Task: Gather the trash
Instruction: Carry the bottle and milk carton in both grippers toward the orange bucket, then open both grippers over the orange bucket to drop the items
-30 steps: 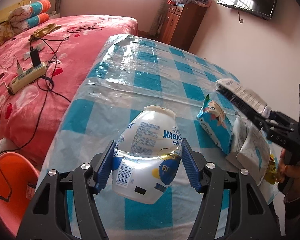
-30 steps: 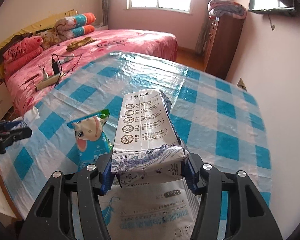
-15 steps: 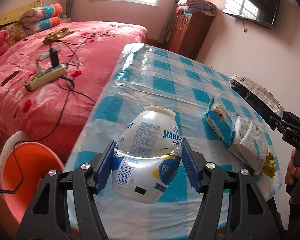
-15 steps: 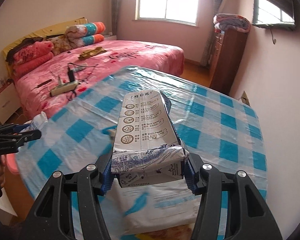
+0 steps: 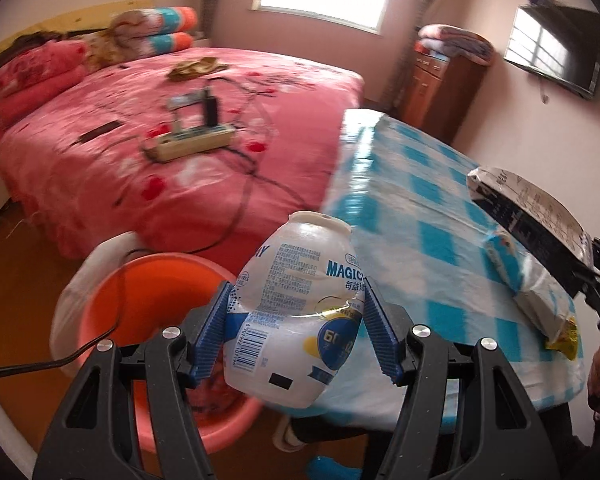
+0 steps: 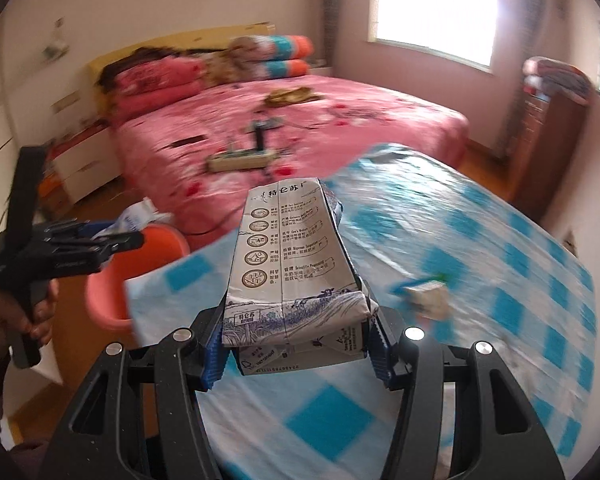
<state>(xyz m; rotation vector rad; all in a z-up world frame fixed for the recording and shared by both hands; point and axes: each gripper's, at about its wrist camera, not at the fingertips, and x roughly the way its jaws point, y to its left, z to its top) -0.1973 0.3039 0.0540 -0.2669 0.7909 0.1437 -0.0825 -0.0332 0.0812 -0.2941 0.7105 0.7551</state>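
Observation:
My left gripper (image 5: 296, 336) is shut on a white plastic drink bottle (image 5: 296, 300) with blue print, held in the air beside the table's left edge, above and just right of an orange bucket (image 5: 148, 300) on the floor. My right gripper (image 6: 294, 344) is shut on a flattened grey-white milk carton (image 6: 292, 256), held over the checked table (image 6: 480, 240). That carton (image 5: 528, 208) shows at the right edge of the left wrist view. The left gripper (image 6: 84, 244) with the bottle appears at the left of the right wrist view, over the bucket (image 6: 112, 292).
A blue snack packet (image 5: 504, 256), a white bag (image 5: 540, 300) and a yellow wrapper (image 5: 564, 336) lie on the table's near right corner. A pink bed (image 5: 180, 140) with a power strip (image 5: 188, 140) stands behind the bucket. A wooden cabinet (image 5: 440, 88) is at the back.
Both grippers have swung left, away from the table middle toward the orange bucket, still holding the bottle and the carton. The bucket now fills the lower left of the left wrist view.

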